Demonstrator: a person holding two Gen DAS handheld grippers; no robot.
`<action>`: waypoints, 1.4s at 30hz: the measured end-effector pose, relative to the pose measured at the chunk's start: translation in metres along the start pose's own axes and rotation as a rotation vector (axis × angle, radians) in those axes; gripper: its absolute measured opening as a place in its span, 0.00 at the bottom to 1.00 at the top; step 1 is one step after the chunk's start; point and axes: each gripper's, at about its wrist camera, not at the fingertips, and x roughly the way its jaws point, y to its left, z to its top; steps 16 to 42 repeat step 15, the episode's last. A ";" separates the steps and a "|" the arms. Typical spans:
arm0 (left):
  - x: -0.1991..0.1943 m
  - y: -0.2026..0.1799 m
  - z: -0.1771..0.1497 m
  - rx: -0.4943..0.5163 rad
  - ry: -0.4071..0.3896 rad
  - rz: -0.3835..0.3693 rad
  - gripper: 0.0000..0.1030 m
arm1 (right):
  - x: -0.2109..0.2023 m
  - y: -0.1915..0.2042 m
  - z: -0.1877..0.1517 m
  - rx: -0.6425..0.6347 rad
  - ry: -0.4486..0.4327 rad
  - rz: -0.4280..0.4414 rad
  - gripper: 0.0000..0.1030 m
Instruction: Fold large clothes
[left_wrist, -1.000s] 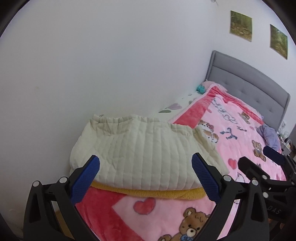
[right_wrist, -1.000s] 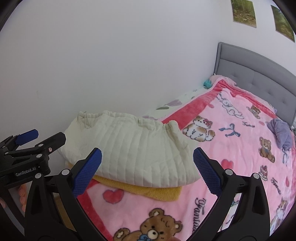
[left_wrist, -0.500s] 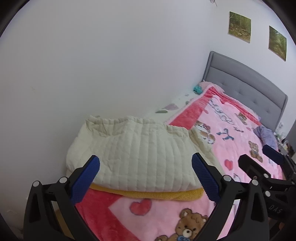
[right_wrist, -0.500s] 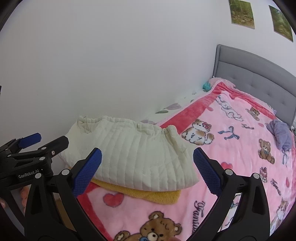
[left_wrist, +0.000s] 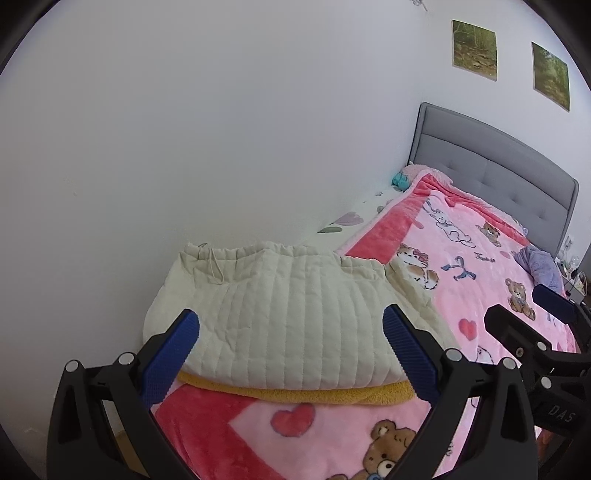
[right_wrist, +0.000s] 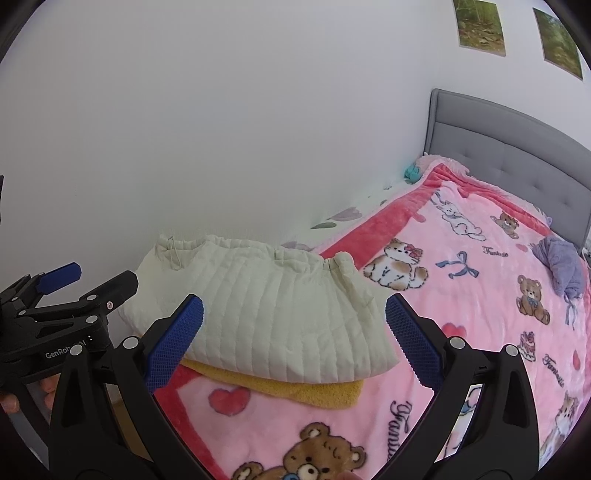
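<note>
The left hand-held gripper (left_wrist: 291, 347) is held level with its blue-padded fingers (left_wrist: 170, 350) spread wide, nothing between them. The right hand-held gripper (right_wrist: 295, 339) sits just beside it at like height, equally agape and empty. Fingertips of the person's left hand (right_wrist: 22, 395) curl under the left tool's handle.

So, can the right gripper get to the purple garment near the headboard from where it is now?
Probably yes. The right gripper is open and empty, and only flat pink blanket lies between it and the purple garment. It is far up the bed, so a long reach seems needed.
</note>
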 end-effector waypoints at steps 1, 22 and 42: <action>0.000 0.000 0.000 0.002 0.000 -0.003 0.95 | 0.001 0.000 0.001 0.000 -0.001 -0.002 0.92; 0.001 0.001 0.005 -0.014 0.020 0.015 0.95 | 0.004 0.002 0.008 0.024 -0.017 -0.006 0.92; 0.001 0.001 0.005 -0.014 0.020 0.015 0.95 | 0.004 0.002 0.008 0.024 -0.017 -0.006 0.92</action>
